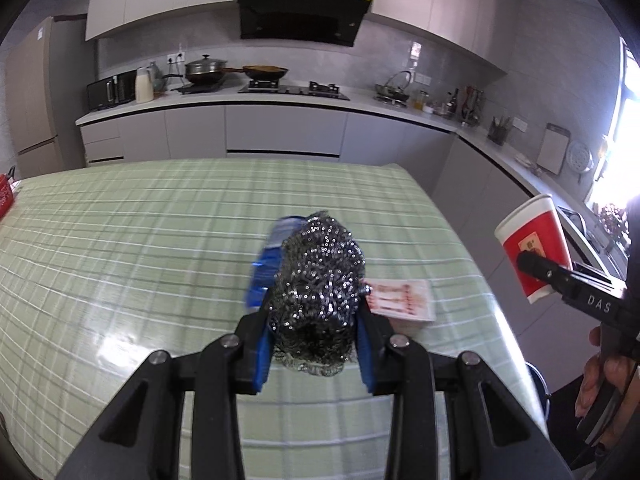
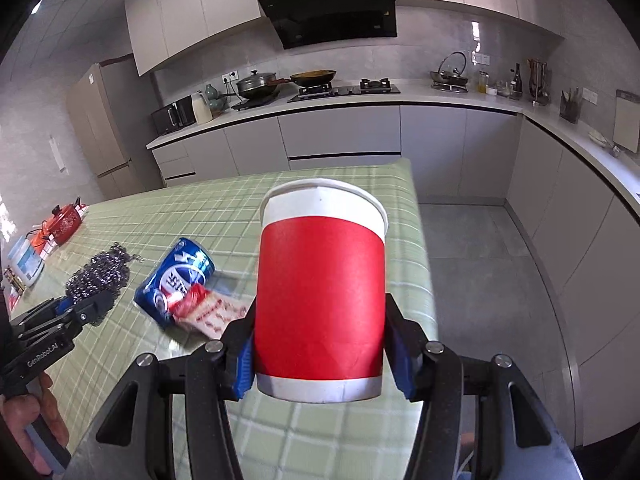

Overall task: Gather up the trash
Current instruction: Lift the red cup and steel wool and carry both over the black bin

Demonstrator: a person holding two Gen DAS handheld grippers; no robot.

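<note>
My left gripper (image 1: 314, 308) is shut on a ball of steel wool (image 1: 320, 280), held a little above the green checked table (image 1: 120, 260). Behind the wool lies a blue drink can (image 1: 266, 264) on its side, and a pink snack wrapper (image 1: 400, 300) lies flat to the right. My right gripper (image 2: 320, 316) is shut on a red paper cup (image 2: 320, 288) with a white rim, upright and lifted off the table. In the right wrist view the can (image 2: 180, 280) and wrapper (image 2: 212, 312) lie touching, with the left gripper (image 2: 88, 308) and its steel wool (image 2: 100, 276) at the left.
A red pot (image 2: 64, 220) and a white tub (image 2: 26, 260) stand at the table's far left. The table's right edge drops to a grey floor (image 2: 480, 280). Kitchen counters (image 2: 360, 100) with a stove and pans run along the back and right walls.
</note>
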